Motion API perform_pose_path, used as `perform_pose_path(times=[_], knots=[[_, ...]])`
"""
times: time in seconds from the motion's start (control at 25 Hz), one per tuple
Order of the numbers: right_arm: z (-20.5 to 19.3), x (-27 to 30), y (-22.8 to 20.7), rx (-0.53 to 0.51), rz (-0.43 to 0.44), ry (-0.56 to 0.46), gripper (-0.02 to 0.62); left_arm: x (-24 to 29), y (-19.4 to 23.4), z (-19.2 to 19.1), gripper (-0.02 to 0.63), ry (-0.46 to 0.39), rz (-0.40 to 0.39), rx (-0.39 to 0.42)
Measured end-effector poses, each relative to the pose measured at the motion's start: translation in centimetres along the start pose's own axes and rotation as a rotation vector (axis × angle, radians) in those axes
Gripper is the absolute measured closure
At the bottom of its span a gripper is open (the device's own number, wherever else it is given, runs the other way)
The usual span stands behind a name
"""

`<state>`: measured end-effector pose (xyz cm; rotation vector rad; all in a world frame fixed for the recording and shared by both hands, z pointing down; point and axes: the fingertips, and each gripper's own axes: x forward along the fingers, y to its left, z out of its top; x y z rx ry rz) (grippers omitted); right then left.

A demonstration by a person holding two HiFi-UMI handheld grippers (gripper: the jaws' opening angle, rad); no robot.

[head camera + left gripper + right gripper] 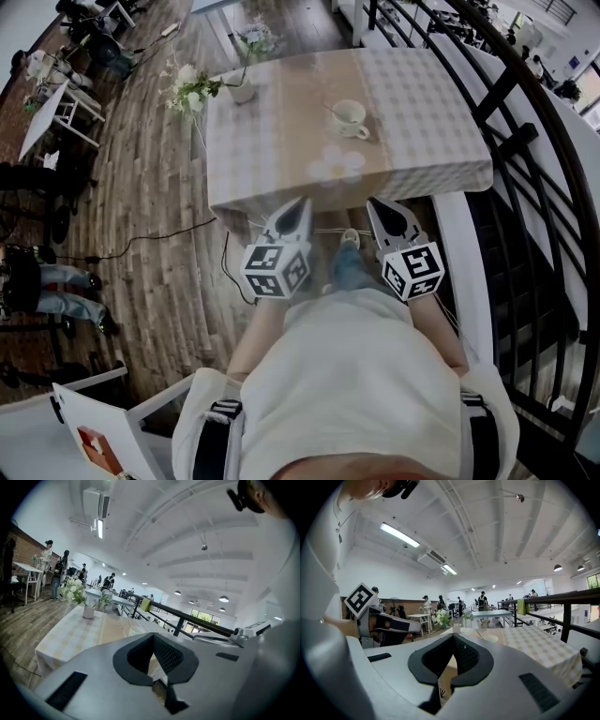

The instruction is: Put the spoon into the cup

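Your left gripper closed tight on nothing, short of the table, the cup well ahead on the checked cloth, the spoon poking out at its left rim, your right gripper likewise closed and empty.

Head view: the left grey two-jaw gripper and the right grey two-jaw gripper are held side by side in front of the torso, near each other but apart. Both point forward and slightly downward, and each bears its cube of black-and-white square markers at the rear, above a bare, bent forearm. Gripper views: the dark ribbed jaws of each gripper lie together at their tips, with nothing between them.
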<state>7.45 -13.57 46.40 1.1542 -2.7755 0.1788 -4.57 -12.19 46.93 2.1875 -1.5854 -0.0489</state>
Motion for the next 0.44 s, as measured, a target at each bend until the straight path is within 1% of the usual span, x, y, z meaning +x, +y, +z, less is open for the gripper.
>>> perform_pose_path(times=[0.44], knots=[[0.15,0.35,-0.21,0.007,0.004,-0.004,0.595,0.55,-0.15,-0.05,0.604,0.010,-0.007,0.007]])
